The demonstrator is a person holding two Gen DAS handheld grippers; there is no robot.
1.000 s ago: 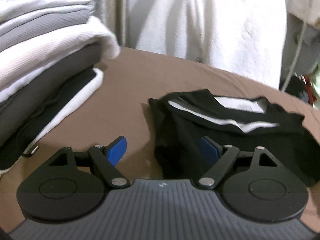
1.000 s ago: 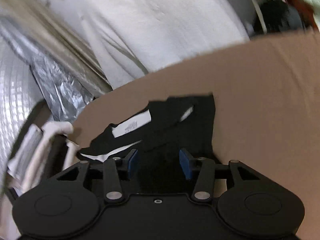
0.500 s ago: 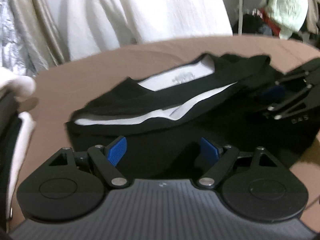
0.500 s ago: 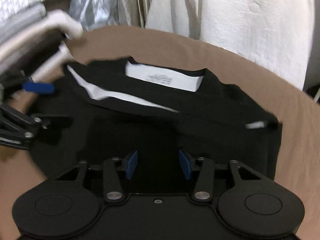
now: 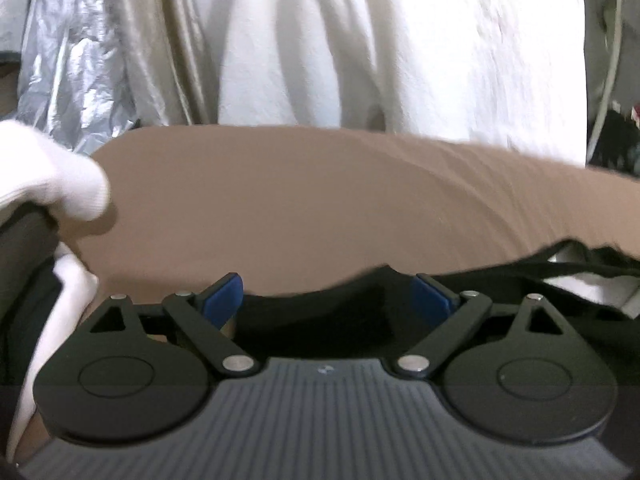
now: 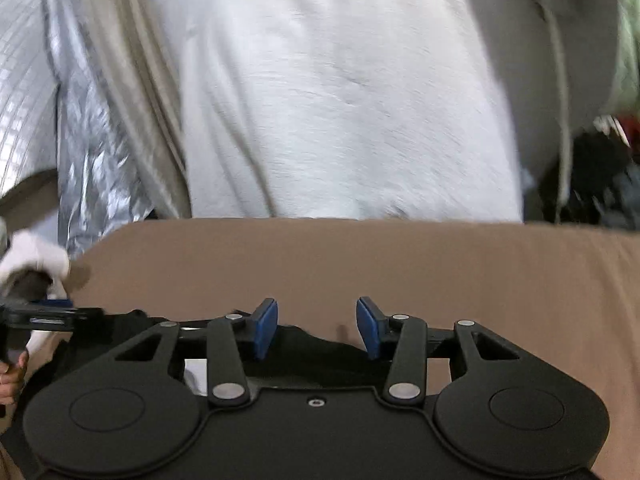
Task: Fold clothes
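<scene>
Black garment (image 5: 360, 308) lies flat on the brown bench (image 5: 304, 200), at its near edge, its far hem under both tongs. White inner fabric (image 5: 576, 280) shows at the garment's right end in the left wrist view.

Left tongs (image 5: 326, 294): jaws wide and opening; garment edge lies between the blue pads, not pinched.

Right tongs (image 6: 317, 326): jaws about half apart, nothing gripped; garment edge lies below them.

Stack of folded clothes (image 5: 44, 184), white and grey, sits at the bench's left end, near the left tongs.

Beyond the bench: white draped cloth (image 6: 352, 92), silver foil sheet (image 6: 92, 148), beige curtain (image 5: 160, 40). Far right, dark clutter, blurred.
</scene>
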